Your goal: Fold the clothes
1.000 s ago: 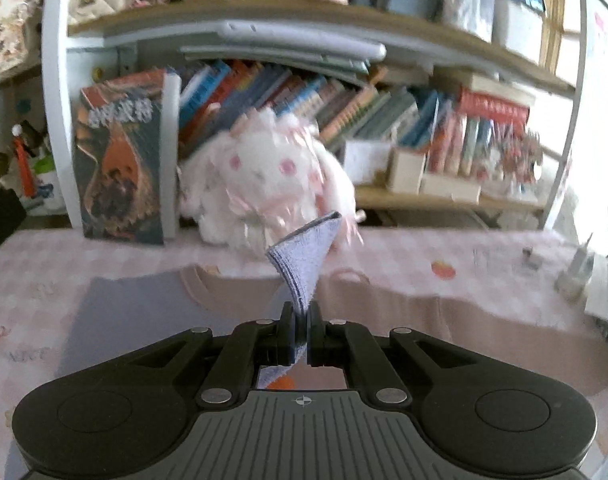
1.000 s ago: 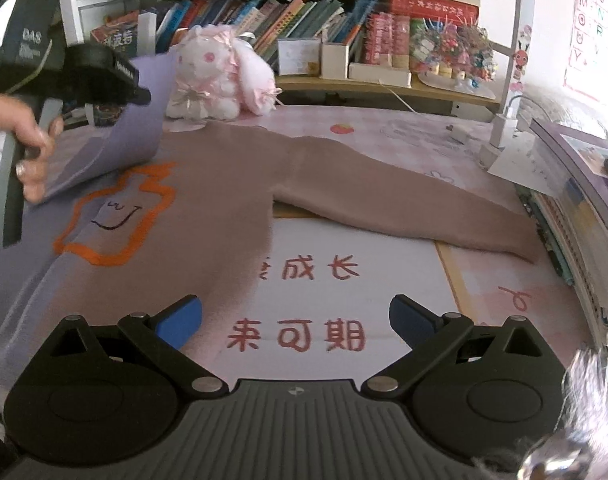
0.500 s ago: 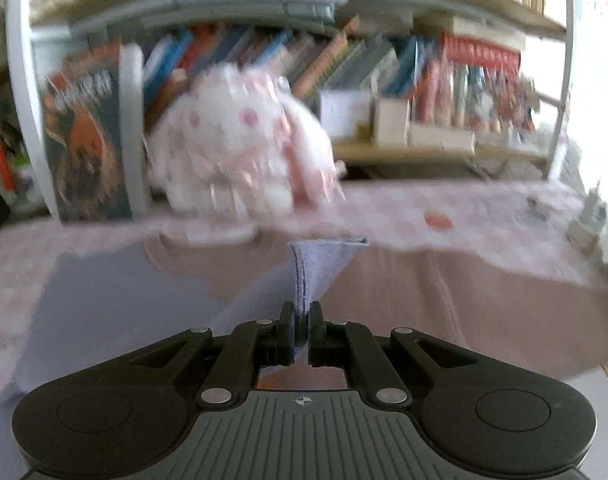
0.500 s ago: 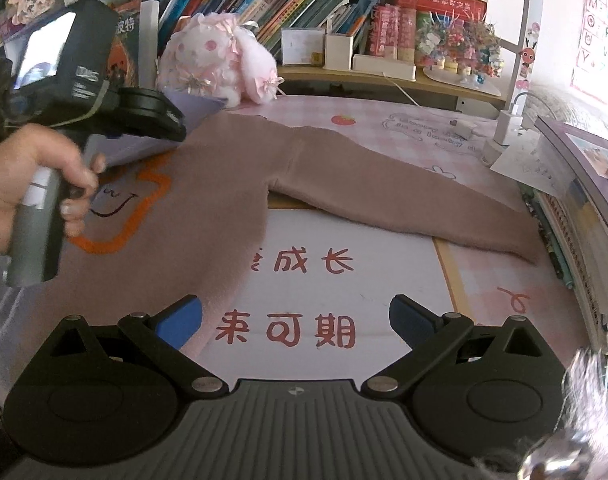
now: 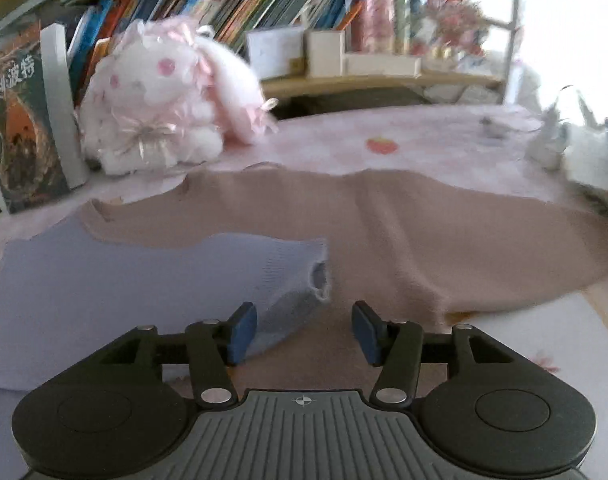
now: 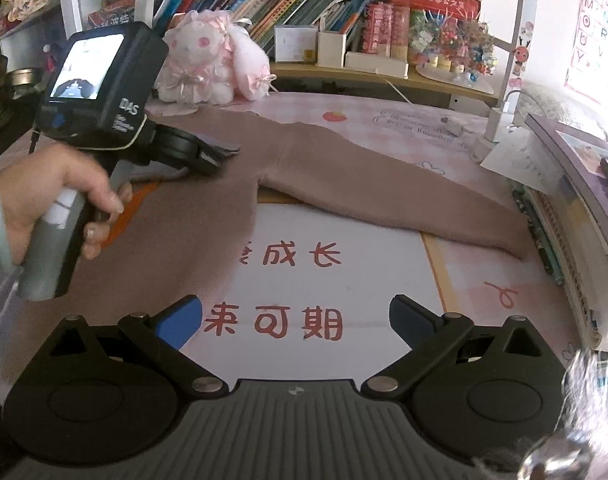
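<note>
Item: brown sweater, spread flat on my pink table, its lavender sleeve folded across the body. My left gripper: jaws just opened, sleeve cuff lying loose between them, unpinched. My right gripper: jaws wide apart, empty, over a printed mat. Behind: plush rabbit, bookshelf.

The brown sweater lies flat on the table, its lilac sleeve folded across the body.
</note>
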`<act>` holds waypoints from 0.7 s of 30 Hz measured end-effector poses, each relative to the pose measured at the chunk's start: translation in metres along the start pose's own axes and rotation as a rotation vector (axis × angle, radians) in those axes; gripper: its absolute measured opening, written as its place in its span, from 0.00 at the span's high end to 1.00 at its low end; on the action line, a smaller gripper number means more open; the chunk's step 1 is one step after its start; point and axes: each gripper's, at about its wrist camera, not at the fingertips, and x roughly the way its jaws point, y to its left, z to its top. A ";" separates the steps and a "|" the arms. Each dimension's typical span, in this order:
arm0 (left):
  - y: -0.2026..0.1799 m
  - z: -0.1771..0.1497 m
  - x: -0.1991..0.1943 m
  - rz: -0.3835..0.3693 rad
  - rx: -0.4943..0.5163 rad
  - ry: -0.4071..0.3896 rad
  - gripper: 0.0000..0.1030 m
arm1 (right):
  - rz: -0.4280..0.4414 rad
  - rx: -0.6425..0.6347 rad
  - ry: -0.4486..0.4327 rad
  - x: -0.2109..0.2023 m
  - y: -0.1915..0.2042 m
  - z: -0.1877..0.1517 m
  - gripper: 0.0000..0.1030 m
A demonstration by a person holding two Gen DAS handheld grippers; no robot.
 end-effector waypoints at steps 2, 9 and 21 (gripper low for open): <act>0.010 -0.008 -0.023 0.009 -0.014 -0.048 0.48 | 0.015 0.000 0.002 0.002 0.002 0.002 0.02; 0.093 -0.069 -0.099 0.272 -0.082 -0.044 0.48 | 0.122 -0.015 0.030 0.019 0.019 0.008 0.02; 0.201 -0.136 -0.141 0.438 -0.212 0.125 0.48 | 0.150 0.008 0.144 0.034 0.055 -0.001 0.16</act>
